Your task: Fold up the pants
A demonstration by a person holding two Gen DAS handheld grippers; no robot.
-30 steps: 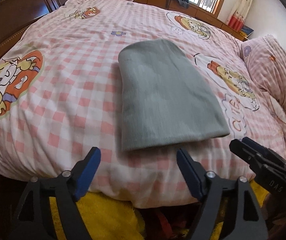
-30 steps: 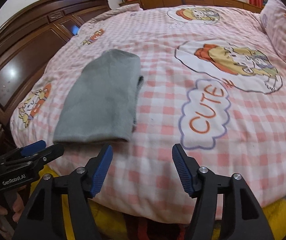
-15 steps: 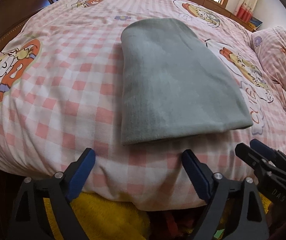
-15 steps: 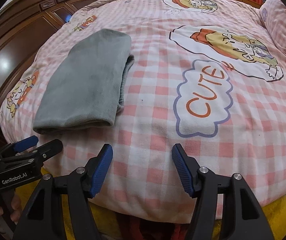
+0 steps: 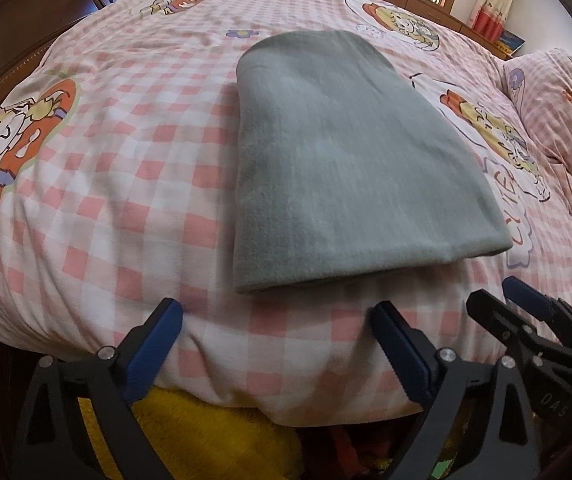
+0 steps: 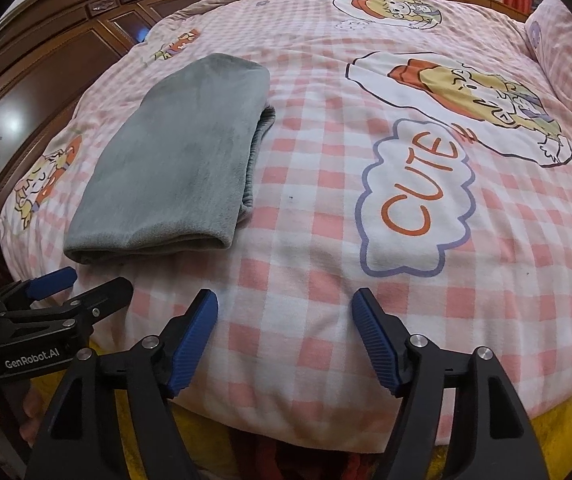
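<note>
- The grey pants (image 5: pixel 350 168) lie on the bed (image 5: pixel 126 168), near its front edge, already folded into a compact rectangle with several layers stacked. The layered edges show along the right side in the right wrist view (image 6: pixel 174 160).
- Judging by that shape, the folding looks largely done; the step in hand is either one last fold or simply finishing. I cannot tell from here whether another fold is meant.
- The left gripper (image 5: pixel 278 344) hovers just in front of the near folded edge, fingers spread wide and holding nothing, apart from the cloth.
- The right gripper (image 6: pixel 284 336) sits over bare checked bedding, to the right of the pants, fingers likewise released and empty.
- If another fold is wanted, the next move calls for both grippers to pinch the near corners through all layers and carry them toward the far end without letting the stack slip.
- A pillow (image 5: pixel 558 120) lies at the far right.
</note>
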